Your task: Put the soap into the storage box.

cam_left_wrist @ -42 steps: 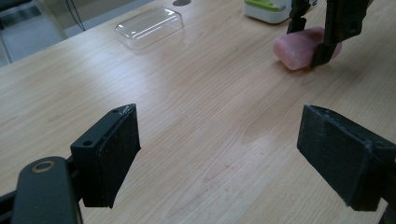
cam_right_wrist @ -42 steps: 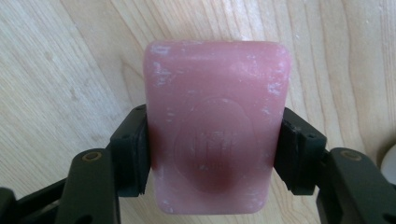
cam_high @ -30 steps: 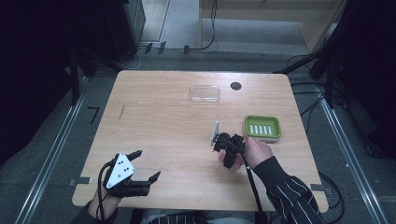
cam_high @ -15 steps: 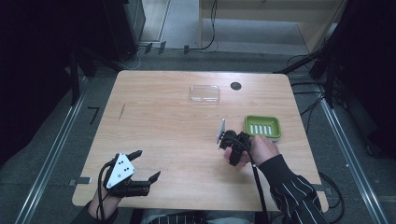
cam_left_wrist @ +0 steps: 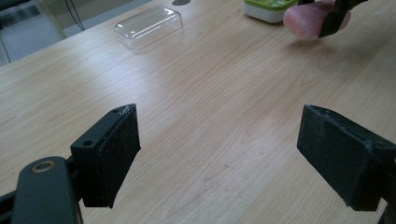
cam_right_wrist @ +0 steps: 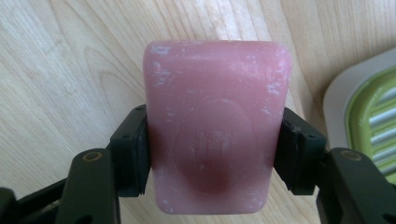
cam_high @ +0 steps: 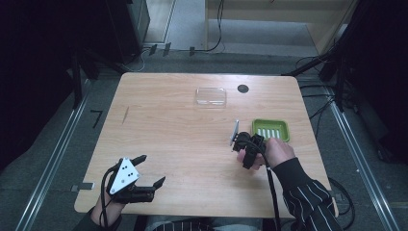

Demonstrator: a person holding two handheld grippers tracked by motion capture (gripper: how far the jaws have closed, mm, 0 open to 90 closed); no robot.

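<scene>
And here's the tally on the wooden table [cam_high: 168, 125], just one of those. One pink bar of soap [cam_right_wrist: 212, 126], clamped between the black jaws in the right gripper view. One green soap dish [cam_high: 271, 129] with a pale rim, sitting toward the right side. One clear plastic lid [cam_high: 210, 96] lying near the far edge, and one small dark round spot [cam_high: 243, 88] just beside it. Two grippers on the scene: the left gripper [cam_high: 149, 170] counts one, the right gripper [cam_high: 240, 139] makes two. Two hands, one on each.
</scene>
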